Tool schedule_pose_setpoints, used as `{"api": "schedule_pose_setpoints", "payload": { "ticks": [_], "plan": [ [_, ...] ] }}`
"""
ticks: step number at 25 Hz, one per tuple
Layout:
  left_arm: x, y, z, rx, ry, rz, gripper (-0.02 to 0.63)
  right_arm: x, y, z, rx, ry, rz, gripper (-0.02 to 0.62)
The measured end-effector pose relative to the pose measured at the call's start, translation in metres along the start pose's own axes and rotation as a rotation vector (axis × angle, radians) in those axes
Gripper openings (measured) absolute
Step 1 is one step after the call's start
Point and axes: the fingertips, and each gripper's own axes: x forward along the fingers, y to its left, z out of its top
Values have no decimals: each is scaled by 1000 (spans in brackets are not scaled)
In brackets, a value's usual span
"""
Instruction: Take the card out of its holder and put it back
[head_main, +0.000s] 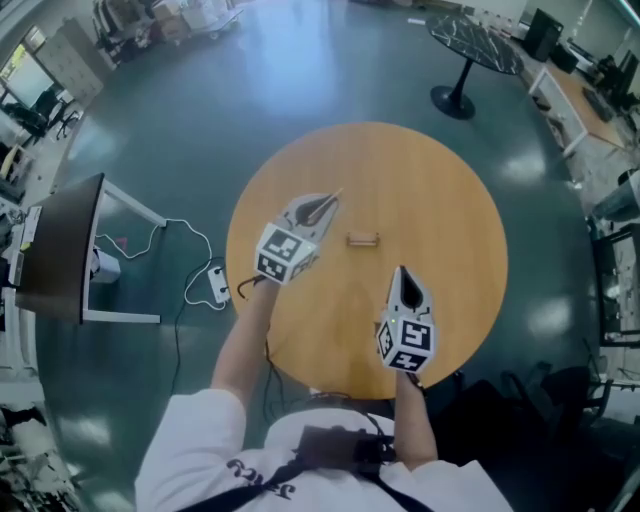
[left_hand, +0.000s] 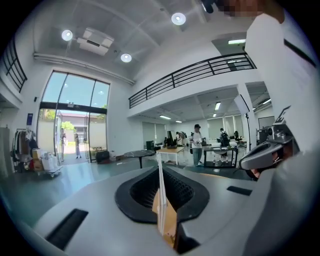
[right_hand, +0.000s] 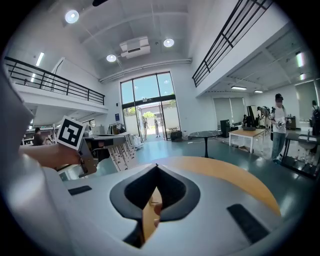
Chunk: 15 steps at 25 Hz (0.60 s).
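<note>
The card is out of its holder and clenched edge-on in the left tongs, which hover just beside the holder on its left; the holder itself lies alone near the middle of the round bench. The right tongs are closed on nothing, their tips pointing at the holder from its near side. The step in hand looks like the return of the card, and it likely goes best if the left tongs square the card's lower edge with the holder's slot before lowering. The small holder may slide or tip, so the right tongs could steady it from the near side while the card goes in.
</note>
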Motion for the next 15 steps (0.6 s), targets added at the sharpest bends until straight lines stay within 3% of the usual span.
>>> {"api": "schedule_pose_setpoints", "payload": {
  "ticks": [7,15],
  "plan": [
    [37,-8,8,87,3,-152,23,10,-12,-13,-36,45,-6,21],
    [69,-49,-19,140,54,-430,23,23,-28,-31,-45,90,-1,21]
  ]
}}
